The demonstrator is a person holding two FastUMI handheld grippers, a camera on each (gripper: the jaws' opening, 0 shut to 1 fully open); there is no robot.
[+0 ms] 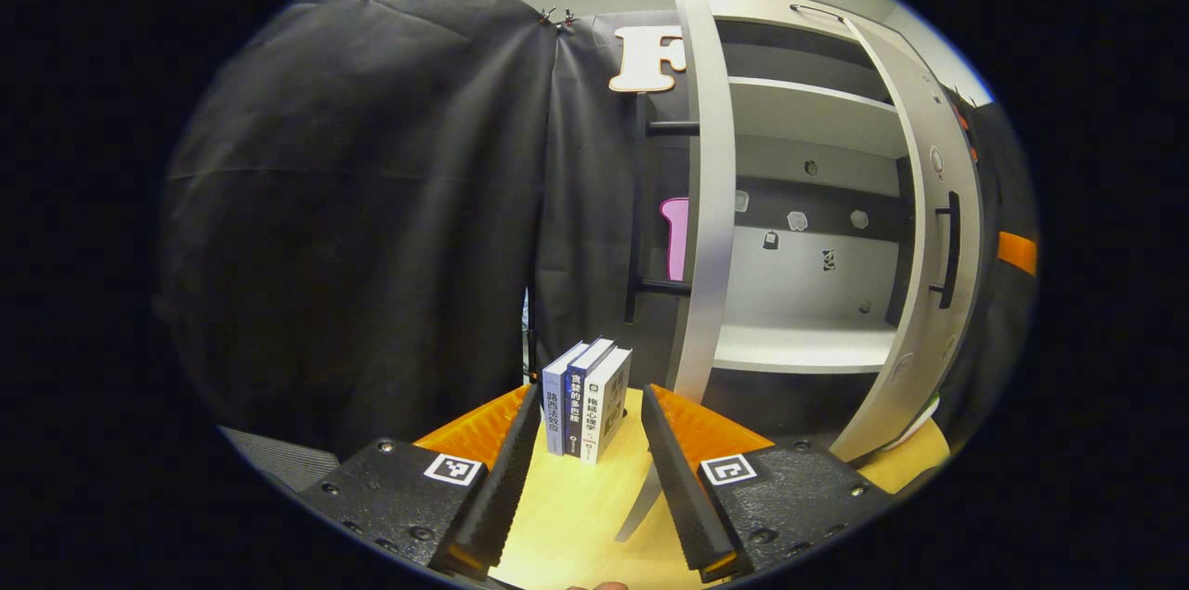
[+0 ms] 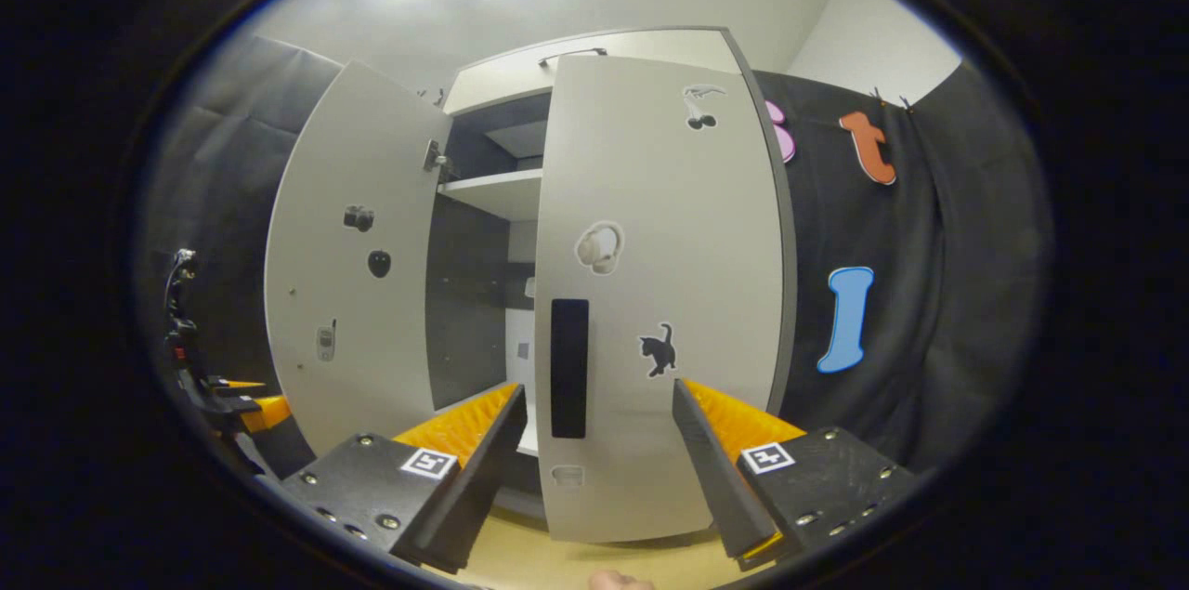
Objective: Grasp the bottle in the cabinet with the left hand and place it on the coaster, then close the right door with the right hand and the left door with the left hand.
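Observation:
The grey cabinet [image 1: 799, 344] stands on the wooden table with bare shelves showing inside. In the left gripper view its left door [image 1: 708, 200] is seen edge-on, swung wide open. My left gripper [image 1: 585, 478] is open and holds nothing, low over the table in front of that door. The right door [image 2: 659, 293] has a black handle [image 2: 568, 367] and stickers. It stands partly closed and faces my right gripper [image 2: 594, 469], which is open and close in front of it. The left door [image 2: 353, 265] hangs open beside it, and the left gripper [image 2: 243, 406] shows at the far left.
Three books [image 1: 587, 399] stand upright on the wooden table [image 1: 576, 516], just beyond my left fingers and left of the open door. Black cloth walls [image 1: 372, 200] close in the booth at the left and behind the cabinet.

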